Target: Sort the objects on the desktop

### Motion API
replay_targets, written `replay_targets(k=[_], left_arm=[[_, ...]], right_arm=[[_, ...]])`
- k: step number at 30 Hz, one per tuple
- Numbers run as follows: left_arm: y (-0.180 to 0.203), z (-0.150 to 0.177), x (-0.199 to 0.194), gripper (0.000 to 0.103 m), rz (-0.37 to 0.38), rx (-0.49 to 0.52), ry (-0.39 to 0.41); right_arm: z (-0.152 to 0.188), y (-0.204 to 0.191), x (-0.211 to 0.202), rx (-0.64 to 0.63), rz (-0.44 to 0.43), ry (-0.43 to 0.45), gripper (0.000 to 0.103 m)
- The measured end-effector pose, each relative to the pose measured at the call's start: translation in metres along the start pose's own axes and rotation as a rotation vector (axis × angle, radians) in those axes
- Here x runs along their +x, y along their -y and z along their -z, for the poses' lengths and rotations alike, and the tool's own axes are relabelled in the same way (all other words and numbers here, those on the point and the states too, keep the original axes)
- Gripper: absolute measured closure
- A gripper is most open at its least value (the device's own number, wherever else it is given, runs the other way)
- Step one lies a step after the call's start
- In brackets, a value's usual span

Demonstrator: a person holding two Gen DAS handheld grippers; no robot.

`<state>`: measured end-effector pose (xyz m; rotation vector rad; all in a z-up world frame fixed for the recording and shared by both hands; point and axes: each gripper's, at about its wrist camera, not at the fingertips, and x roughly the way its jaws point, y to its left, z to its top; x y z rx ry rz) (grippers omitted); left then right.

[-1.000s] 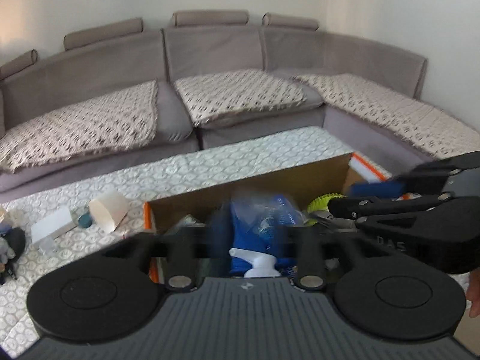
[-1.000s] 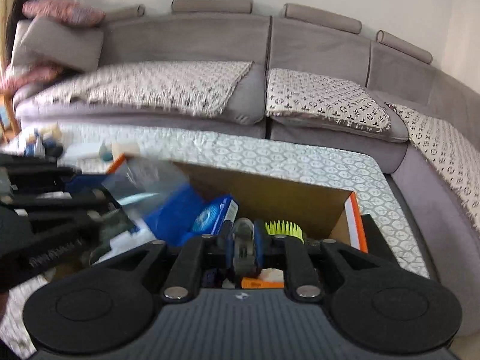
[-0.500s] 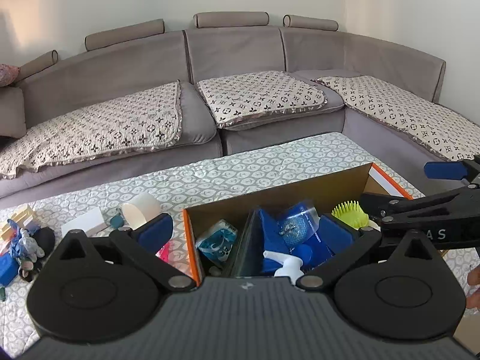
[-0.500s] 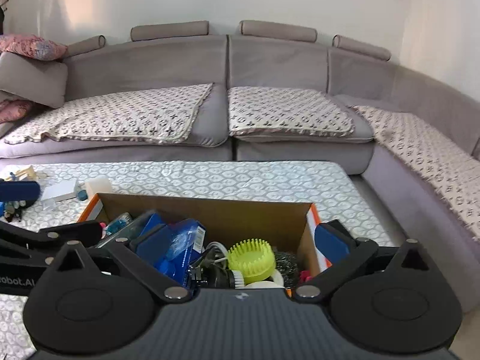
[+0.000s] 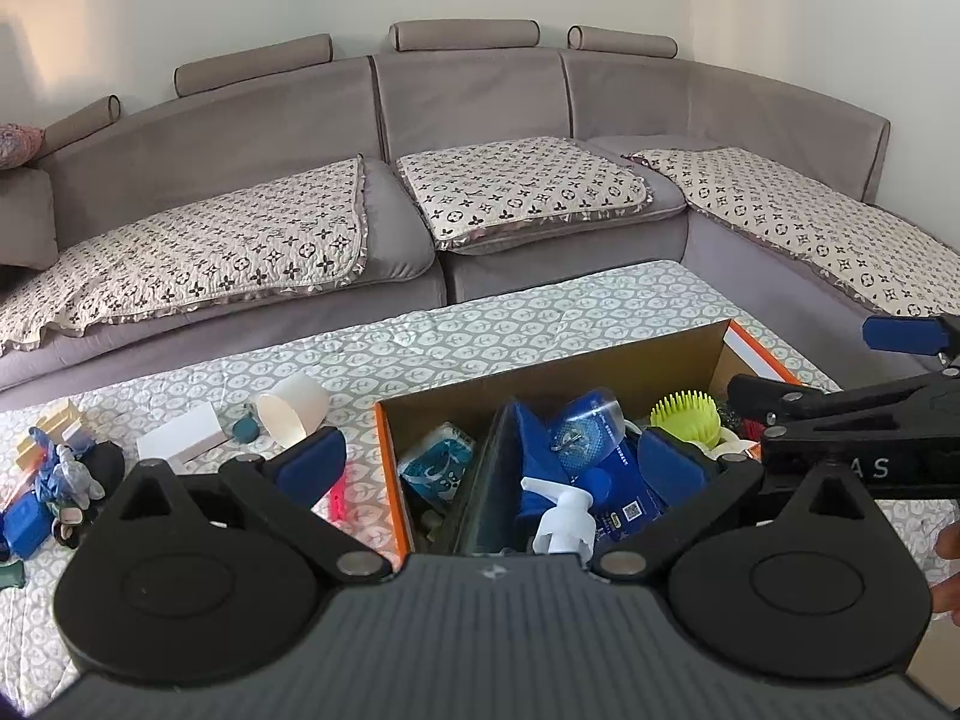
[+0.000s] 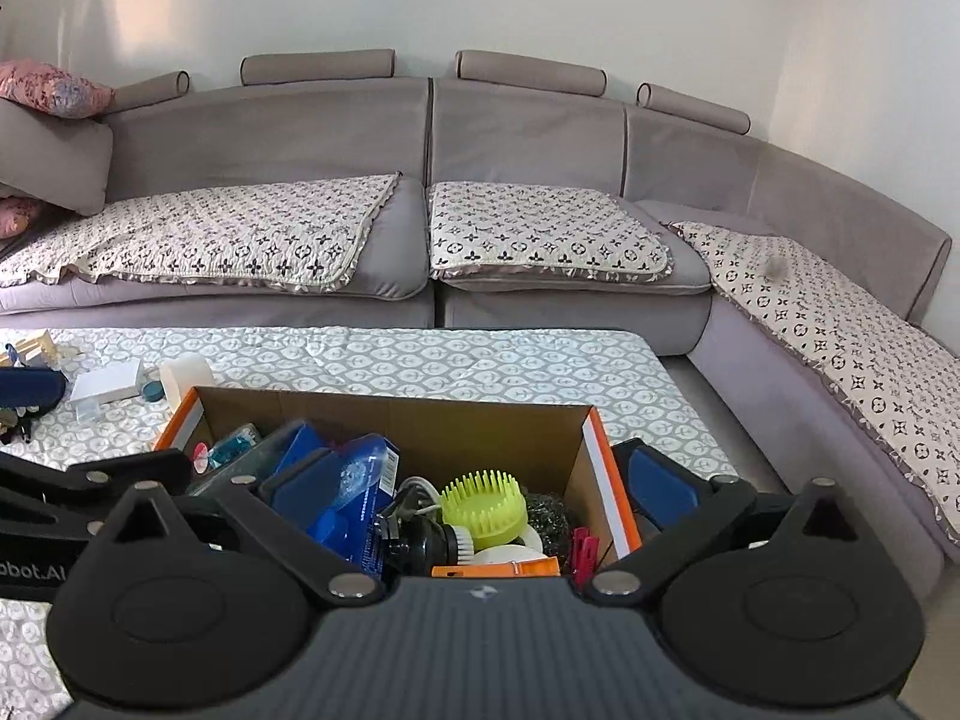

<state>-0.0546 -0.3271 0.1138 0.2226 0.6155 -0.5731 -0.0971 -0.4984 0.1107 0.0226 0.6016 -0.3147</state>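
Cardboard box on patterned table, packed with blue packets and lime brush. Left gripper spread wide, empty; right gripper likewise. White cup and toys plain only from left wrist; steel scourer only from right.

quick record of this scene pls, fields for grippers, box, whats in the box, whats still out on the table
left hand-held gripper: open, empty, above the box
right hand-held gripper: open, empty, above the box
box: open cardboard box with orange rim, on the table
in box: yellow-green brush, blue packets, white pump bottle, steel scourer
still on table: white cup on its side, white block, small toys at the left end
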Motion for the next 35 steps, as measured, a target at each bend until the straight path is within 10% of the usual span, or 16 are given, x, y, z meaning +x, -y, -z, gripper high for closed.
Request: replay_targets(k=[35], left_arm=[[0.008,0.013,-0.011,0.0,-0.016,0.085,0.075]], right_arm=[[0.004,-0.003,-0.006,-0.022,0.055,-0.003,0.0]])
